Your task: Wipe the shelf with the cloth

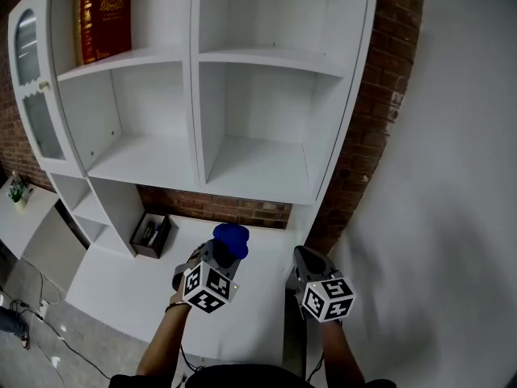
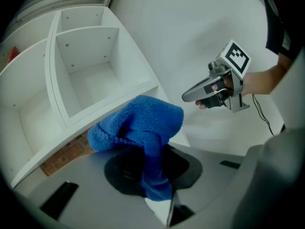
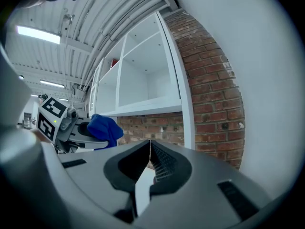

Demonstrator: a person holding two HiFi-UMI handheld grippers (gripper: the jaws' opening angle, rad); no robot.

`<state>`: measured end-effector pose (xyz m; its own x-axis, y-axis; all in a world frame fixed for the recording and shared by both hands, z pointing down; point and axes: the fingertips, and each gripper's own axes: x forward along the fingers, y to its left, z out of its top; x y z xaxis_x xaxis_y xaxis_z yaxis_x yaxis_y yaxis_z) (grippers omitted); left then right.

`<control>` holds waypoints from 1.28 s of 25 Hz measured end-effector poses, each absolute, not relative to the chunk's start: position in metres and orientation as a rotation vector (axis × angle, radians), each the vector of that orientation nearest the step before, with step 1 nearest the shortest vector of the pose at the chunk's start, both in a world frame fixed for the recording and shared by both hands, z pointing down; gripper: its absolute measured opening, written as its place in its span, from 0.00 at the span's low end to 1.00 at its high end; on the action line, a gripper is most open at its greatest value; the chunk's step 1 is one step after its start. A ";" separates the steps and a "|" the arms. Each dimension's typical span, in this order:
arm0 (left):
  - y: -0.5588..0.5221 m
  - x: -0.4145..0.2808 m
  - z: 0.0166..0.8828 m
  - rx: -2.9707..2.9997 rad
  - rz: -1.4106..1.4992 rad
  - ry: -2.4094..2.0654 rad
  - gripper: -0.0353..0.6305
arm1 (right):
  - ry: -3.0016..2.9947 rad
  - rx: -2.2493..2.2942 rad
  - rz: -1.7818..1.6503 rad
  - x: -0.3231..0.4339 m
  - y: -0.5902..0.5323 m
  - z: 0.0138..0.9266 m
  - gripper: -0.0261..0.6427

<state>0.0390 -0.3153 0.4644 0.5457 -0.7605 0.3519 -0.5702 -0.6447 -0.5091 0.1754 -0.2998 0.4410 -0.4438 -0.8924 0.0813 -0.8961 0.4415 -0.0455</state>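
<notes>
Above the tabletop (image 1: 137, 297), toward its near edge, the left tool (image 1: 225, 255) is clamped on a fold of the blue cloth (image 2: 143, 120), whose bulk bunches past the tips. The right tool (image 3: 148, 151) hangs just beside it, jaws closed on nothing. Beyond, the white shelf (image 1: 266, 176) has bare lower compartments, with red books (image 1: 103, 14) in the top-left one. Wiping has not begun. The likely risk is that only a narrow fold is pinched, so dragging along a board could tug the cloth free or let the tips scrape paint.
</notes>
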 end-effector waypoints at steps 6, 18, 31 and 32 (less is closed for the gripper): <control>-0.300 0.026 0.461 -2.509 -0.666 1.158 0.18 | -2.606 1.642 0.150 0.162 -0.290 0.446 0.07; -0.253 -0.019 0.461 -2.704 -0.481 1.208 0.18 | -2.595 1.637 0.172 0.107 -0.248 0.450 0.07; -0.188 -0.051 0.458 -2.840 -0.244 1.269 0.18 | -2.582 1.652 0.149 0.066 -0.188 0.447 0.07; -0.183 -0.053 0.458 -2.843 -0.237 1.266 0.18 | -2.582 1.650 0.146 0.062 -0.184 0.447 0.07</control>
<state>-0.0531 -0.1833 0.4581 0.6595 -0.7404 0.1300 -0.7373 -0.6708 -0.0798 0.0624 -0.1840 0.4465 -0.4194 -0.9006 0.1137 -0.9077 0.4176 -0.0404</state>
